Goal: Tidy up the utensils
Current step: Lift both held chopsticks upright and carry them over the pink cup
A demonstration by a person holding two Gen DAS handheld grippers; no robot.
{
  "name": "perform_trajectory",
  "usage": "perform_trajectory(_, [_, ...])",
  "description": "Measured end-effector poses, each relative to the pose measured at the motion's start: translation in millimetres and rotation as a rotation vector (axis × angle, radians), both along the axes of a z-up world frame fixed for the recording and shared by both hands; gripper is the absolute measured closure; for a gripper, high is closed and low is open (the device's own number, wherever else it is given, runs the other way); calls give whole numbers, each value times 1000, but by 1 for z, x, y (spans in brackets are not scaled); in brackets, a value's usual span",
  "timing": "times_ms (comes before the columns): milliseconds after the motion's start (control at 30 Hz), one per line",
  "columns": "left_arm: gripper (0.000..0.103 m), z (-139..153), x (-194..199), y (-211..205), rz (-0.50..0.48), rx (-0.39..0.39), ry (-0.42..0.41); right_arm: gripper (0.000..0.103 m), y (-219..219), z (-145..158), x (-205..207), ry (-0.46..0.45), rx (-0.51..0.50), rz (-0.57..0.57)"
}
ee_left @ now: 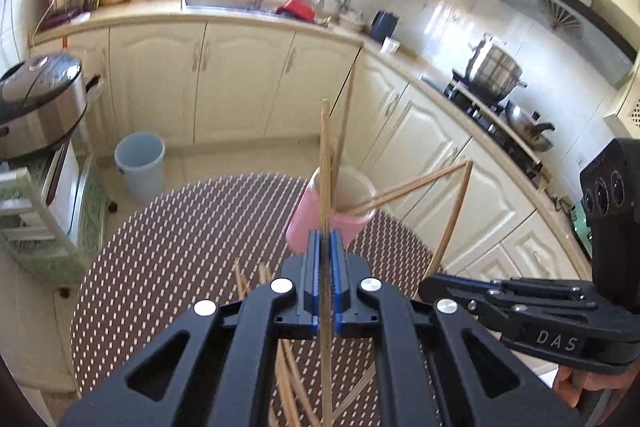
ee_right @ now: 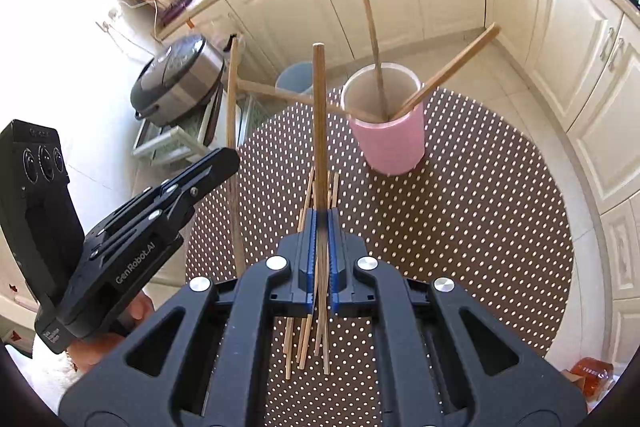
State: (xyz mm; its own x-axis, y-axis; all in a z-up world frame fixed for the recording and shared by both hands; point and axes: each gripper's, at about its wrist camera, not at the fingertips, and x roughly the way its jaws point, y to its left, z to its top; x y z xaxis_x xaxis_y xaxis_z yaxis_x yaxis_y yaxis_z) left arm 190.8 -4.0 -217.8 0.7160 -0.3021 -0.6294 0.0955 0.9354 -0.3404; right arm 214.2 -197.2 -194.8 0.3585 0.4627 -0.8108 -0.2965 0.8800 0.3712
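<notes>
now each gripper is clamped on one chopstick: the left gripper (ee_left: 325,259) on its chopstick (ee_left: 325,163), the right gripper (ee_right: 321,247) on its own (ee_right: 319,123), both above the dotted tabletop (ee_right: 460,227). three chopsticks stand in the pink cup (ee_right: 394,143); more (ee_right: 308,339) lie loose beside it.

Around the Round Table: A Sunlit Kitchen

A brown polka-dot tablecloth (ee_right: 460,227) covers the table. Left of it a silver rice cooker (ee_left: 40,103) sits on a cart; a pale blue bin (ee_left: 140,163) stands on the floor before cream cabinets (ee_left: 240,79). On the stove (ee_left: 488,107) rests a steel pot (ee_left: 494,69), with a kettle (ee_left: 528,129) beside it
</notes>
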Motion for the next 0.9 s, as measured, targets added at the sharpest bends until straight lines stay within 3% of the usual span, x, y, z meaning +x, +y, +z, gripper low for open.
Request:
perform_trajectory(433, [98, 57, 37, -32, 33, -36, -239, 97, -25, 52, 35, -142, 38, -45])
perform_trajectory(900, [98, 57, 108, -52, 150, 22, -337, 97, -43, 67, 98, -240, 65, -71])
